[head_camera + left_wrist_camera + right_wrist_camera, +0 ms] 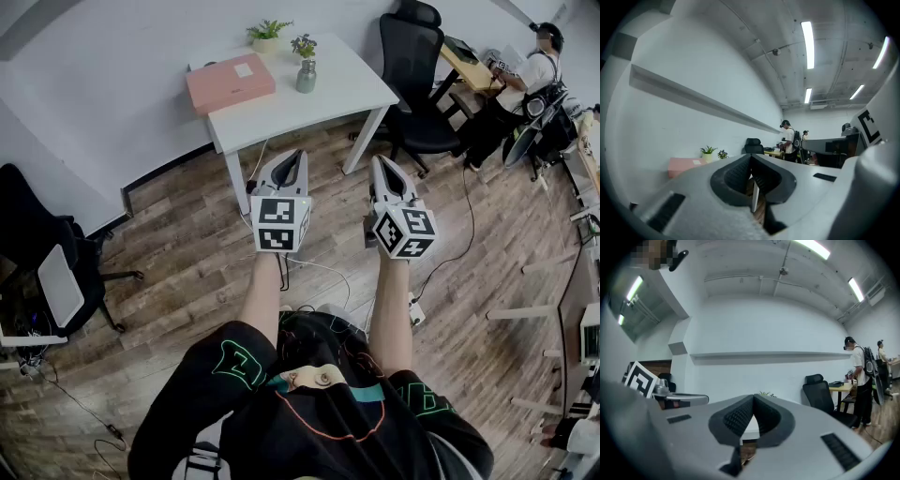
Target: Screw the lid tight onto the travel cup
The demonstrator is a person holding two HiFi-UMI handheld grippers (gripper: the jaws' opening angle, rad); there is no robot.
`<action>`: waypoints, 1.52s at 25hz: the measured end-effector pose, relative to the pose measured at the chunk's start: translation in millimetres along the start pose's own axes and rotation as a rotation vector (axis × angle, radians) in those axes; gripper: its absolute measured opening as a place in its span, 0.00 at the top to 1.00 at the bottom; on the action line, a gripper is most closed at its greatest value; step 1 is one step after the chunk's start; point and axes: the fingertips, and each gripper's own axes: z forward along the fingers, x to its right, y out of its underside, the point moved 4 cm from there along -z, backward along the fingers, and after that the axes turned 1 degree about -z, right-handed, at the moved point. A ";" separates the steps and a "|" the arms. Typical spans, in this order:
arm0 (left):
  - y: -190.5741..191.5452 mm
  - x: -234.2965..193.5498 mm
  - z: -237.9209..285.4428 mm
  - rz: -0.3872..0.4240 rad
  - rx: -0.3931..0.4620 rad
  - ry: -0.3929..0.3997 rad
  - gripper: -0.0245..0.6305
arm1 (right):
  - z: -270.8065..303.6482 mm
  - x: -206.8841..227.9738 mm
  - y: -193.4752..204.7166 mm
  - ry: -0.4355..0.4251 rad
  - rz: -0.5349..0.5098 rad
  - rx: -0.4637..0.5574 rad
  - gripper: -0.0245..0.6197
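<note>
Now the grey left gripper (pixel 297 154) and right gripper (pixel 381 161), jaws closed on nothing, point twelve o'clock toward a white rectangular table (pixel 349 86)

Pink for the box (pixel 230 82); white for the table (pixel 330 96); black for the office chair (pixel 413 49); brown planks across the floor (pixel 169 234); pale grey with black-and-white square markers on the left gripper (pixel 298 155) and right gripper (pixel 380 162).
</note>
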 end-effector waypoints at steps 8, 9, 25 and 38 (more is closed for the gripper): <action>7.6 -14.9 11.0 -0.016 -0.013 -0.013 0.95 | 17.2 6.8 2.7 0.017 0.020 0.003 0.97; 8.6 -17.4 12.2 -0.017 -0.017 -0.014 0.95 | 20.0 6.7 4.1 0.017 0.017 -0.005 0.96; 11.2 -29.9 28.1 -0.037 -0.010 -0.003 0.95 | 34.3 6.8 8.8 0.000 -0.015 -0.055 0.96; 14.5 -37.6 55.3 -0.030 -0.021 -0.014 0.95 | 59.9 22.7 15.0 -0.034 0.020 -0.057 0.96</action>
